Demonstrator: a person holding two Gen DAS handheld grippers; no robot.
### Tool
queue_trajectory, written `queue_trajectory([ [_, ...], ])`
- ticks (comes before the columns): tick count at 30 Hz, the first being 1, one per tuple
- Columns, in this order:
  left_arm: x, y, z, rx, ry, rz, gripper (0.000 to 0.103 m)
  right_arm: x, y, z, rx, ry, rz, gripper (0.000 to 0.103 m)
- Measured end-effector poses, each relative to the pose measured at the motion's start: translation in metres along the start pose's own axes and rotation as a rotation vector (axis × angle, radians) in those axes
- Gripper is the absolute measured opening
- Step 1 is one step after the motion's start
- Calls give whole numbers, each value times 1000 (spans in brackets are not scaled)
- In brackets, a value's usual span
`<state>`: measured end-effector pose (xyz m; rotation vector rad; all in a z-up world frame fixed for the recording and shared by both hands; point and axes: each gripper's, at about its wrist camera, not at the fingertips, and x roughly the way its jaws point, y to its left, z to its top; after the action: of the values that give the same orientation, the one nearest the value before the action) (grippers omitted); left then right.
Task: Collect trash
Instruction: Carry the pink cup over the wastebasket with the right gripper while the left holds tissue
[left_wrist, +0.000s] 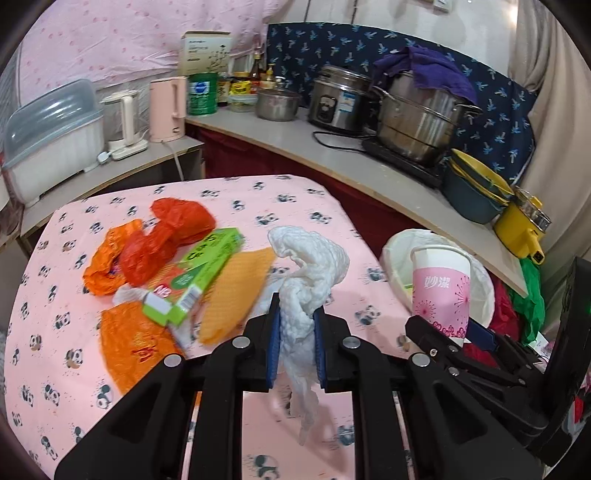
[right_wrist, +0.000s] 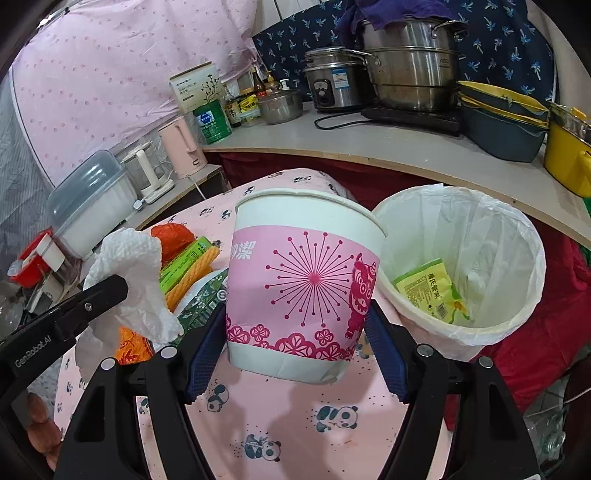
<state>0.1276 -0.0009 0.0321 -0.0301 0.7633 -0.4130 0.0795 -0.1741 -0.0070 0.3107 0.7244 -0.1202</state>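
My left gripper (left_wrist: 296, 319) is shut on a crumpled white paper towel (left_wrist: 308, 273) and holds it above the pink panda tablecloth (left_wrist: 236, 192); the towel also shows in the right wrist view (right_wrist: 129, 280). My right gripper (right_wrist: 295, 332) is shut on a pink-and-white paper cup (right_wrist: 301, 291), held above the table just left of a white-lined trash bin (right_wrist: 509, 314). The bin holds a yellow-green wrapper (right_wrist: 428, 290). The cup (left_wrist: 441, 291) and bin (left_wrist: 397, 254) also show in the left wrist view. On the table lie a red bag (left_wrist: 166, 240), orange bags (left_wrist: 133, 347), a green box (left_wrist: 199, 273) and an orange cloth (left_wrist: 236, 295).
A counter (left_wrist: 332, 151) behind the table carries steel pots (left_wrist: 417, 118), a rice cooker (left_wrist: 340, 99), bowls (left_wrist: 476, 192) and a yellow pot (left_wrist: 521, 225). A side shelf holds a pink kettle (left_wrist: 168, 109) and a lidded plastic box (left_wrist: 51, 136). Red and green cloth (left_wrist: 532, 299) lies by the bin.
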Motion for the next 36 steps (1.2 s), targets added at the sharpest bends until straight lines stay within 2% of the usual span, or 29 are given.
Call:
queue_trajectory([
  [8, 17, -60, 12, 76, 10, -71, 15, -17, -43, 11, 49, -45, -40, 70],
  [18, 53, -133, 28, 165, 40, -173, 15, -29, -113, 33, 137, -103, -131, 70],
  [25, 86, -171, 31, 220, 84, -229, 15, -27, -158, 40, 205, -121, -194, 70],
  [34, 127, -199, 35, 257, 136, -268, 17, -15, -186, 45, 244, -114, -230, 71],
  [36, 133, -202, 36, 256, 149, -274, 29, -12, -188, 45, 249, -111, -232, 71],
])
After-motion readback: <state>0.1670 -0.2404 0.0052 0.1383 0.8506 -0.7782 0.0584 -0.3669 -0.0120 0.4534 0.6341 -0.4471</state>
